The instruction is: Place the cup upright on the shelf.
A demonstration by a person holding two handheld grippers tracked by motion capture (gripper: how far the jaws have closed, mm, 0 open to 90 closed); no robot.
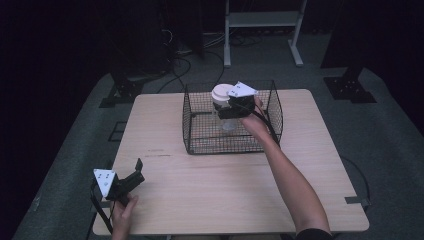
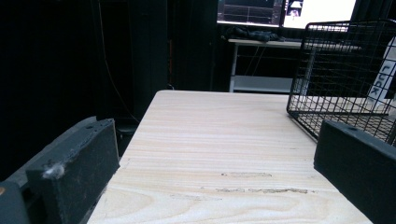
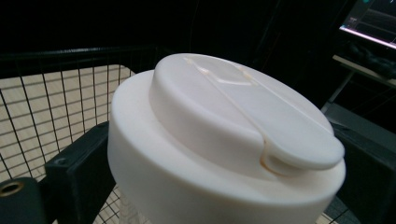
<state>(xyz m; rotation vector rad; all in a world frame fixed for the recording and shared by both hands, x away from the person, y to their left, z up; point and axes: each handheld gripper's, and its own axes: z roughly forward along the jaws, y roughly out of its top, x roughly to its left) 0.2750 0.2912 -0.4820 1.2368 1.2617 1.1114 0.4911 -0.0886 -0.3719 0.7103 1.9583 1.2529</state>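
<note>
Right hand-held gripper (image 1: 226, 111) inside the black wire basket (image 1: 200, 142), jaws closed around a clear cup with a white lid (image 1: 220, 93). Gripped just under the lid: in the right gripper view the white lid (image 3: 224, 135) sits between the two black jaws, one jaw at each side, both pressed up against the lid's lower rim. Lid domed, with a raised flat tab across the top; no print readable on it. Cup body clear, contents not discernible. Cup upright, within the far half of the basket; whether its base rests on the basket floor or hangs just above it cannot be told.

Left hand-held gripper (image 1: 136, 170) near the front left corner of the bench (image 1: 210, 200), well apart from the basket. Jaws spread wide, nothing between them; in the left gripper view the left hand-held gripper (image 2: 210, 186) shows bare wood grain between the two jaw pads. Grey three-cornered plate on top of each gripper, cable trailing from each.

Wire basket open-topped, square mesh, standing on the bench toward the far centre; holding the cup and the right gripper's head, nothing else made out inside. In the left gripper view, wire basket (image 2: 327, 74) at upper right, with a white part behind the mesh bearing dark letters, too partial to read reliably. Lit monitor (image 2: 285, 11) in the background beyond the bench; its text too small to read.
</note>
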